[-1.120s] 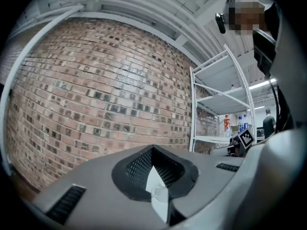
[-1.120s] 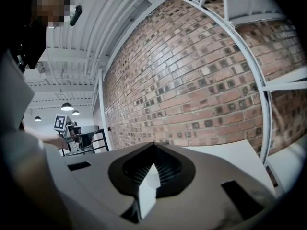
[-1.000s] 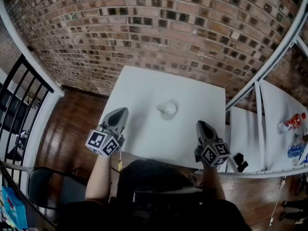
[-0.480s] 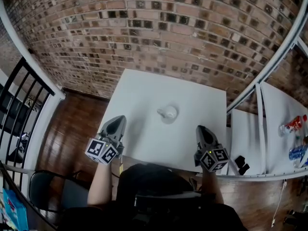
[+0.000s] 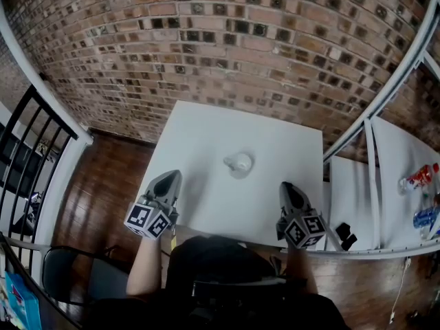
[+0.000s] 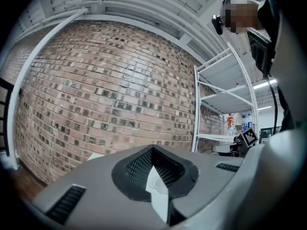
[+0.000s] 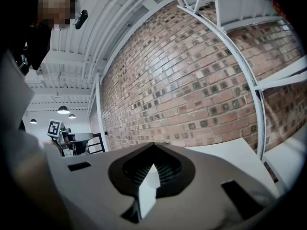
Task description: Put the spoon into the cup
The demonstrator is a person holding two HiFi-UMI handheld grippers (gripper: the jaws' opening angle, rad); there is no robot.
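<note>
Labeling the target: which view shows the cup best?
Head view: the cup stands unobstructed on the white table, though small. Neither gripper view shows it; both look over shut jaws at the brick wall.

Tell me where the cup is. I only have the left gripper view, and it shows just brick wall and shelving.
Observer: The cup stands in the middle of the table, ahead and to the right of the left gripper, which isn't touching it.
Operator: Is the right gripper holding the spoon?
Observer: No. The right gripper is shut with nothing between its jaws.
Operator: Then where is the spoon?
Observer: I can't make one out. The cup is too small in the head view to show what's inside.
</note>
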